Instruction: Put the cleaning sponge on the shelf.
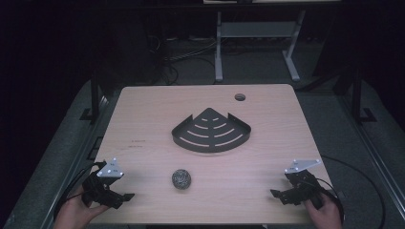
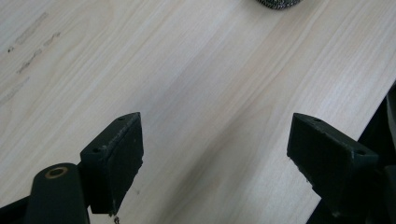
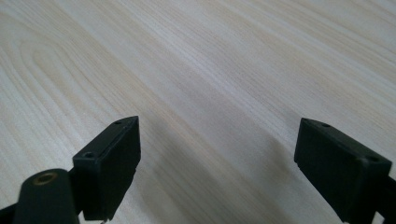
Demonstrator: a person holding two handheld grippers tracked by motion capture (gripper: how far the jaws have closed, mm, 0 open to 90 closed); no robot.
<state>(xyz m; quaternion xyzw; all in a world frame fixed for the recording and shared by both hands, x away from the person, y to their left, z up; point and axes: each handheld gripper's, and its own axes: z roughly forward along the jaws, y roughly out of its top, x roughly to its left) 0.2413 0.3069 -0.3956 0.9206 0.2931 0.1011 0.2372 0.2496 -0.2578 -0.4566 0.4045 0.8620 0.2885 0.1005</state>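
High cam overhead, claw cams near table (image 1: 143, 119)

I see a pale wooden table (image 1: 143, 119) with a round hole (image 1: 239, 97) near its far edge and a few faint dark marks (image 1: 137, 144) on its left half. On it lie a dark fan-shaped slotted rack (image 1: 211, 131), around the middle and well ahead of both sets of fingers, and a steel wool ball (image 1: 181, 179), nearer me, to the right of my left gripper's fingers (image 1: 125, 196) and well left of my right gripper's fingers (image 1: 277, 193). Between the left fingers I see only bare wood grain, with the ball (image 2: 279, 3) far ahead at the top edge of the left gripper view, and between the right fingers the same bare grain.
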